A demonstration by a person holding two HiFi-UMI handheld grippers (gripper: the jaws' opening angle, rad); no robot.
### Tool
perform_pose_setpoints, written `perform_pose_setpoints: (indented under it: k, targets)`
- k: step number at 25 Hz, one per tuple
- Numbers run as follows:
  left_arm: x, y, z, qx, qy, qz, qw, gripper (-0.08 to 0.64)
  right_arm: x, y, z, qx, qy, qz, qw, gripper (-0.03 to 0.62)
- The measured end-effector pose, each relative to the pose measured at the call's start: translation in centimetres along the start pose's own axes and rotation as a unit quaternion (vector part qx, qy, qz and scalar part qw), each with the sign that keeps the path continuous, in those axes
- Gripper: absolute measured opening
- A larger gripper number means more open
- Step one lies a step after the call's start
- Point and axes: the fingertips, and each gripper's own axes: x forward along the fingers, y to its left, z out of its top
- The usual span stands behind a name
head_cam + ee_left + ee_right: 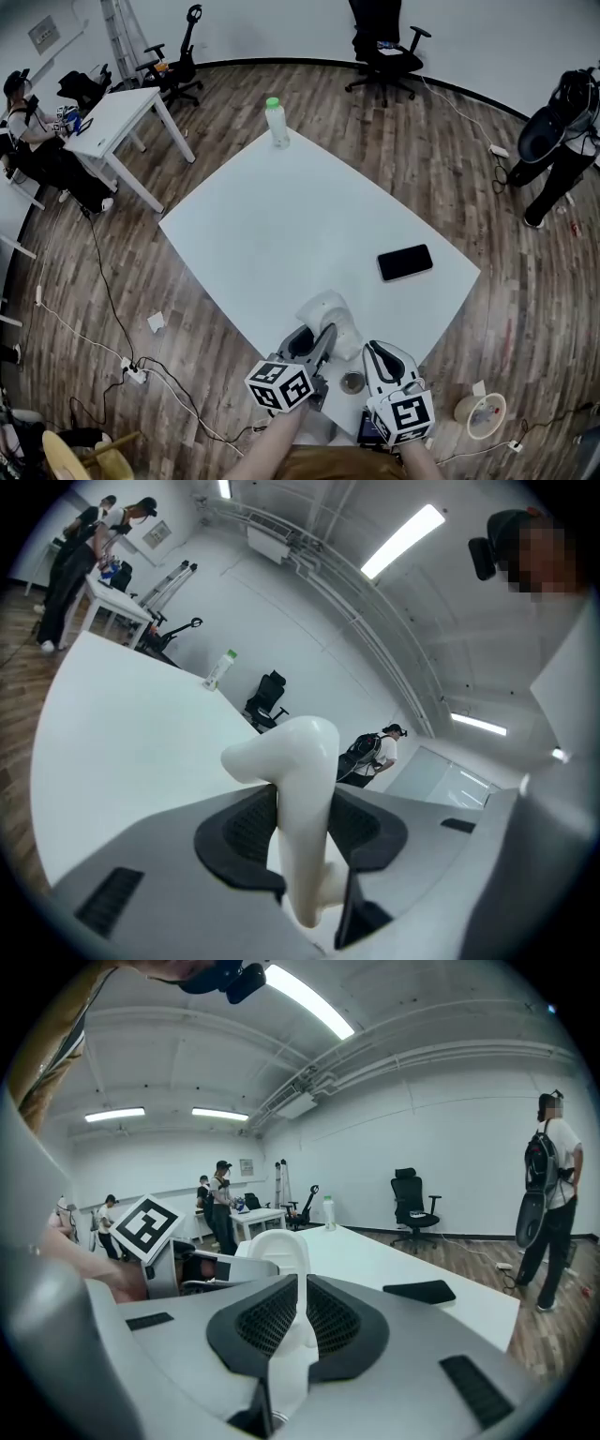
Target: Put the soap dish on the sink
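left tool [298,829], right tool [298,1321], both clamped on the white soap dish [328,311] between them

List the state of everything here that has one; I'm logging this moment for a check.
White moulded soap dish: gripped on two sides, one gripper each.
Left gripper: shut on the soap dish.
Right gripper: shut on the soap dish's thin edge.
Clear plastic bottle with green cap: upright, capped.
Flat black phone: lying flat on the white table, screen dark.
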Motion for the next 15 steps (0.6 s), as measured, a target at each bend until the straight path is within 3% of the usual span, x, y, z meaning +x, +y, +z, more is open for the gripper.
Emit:
perform_pose_setpoints:
  k: [15]
  targets:
    - [2.7,2.8,-3.5,-0.079,0.034,0.016,0.9962,0.155,1.5,-0.9,-4.7,0.016,0.046,-0.006,0.999,0.012]
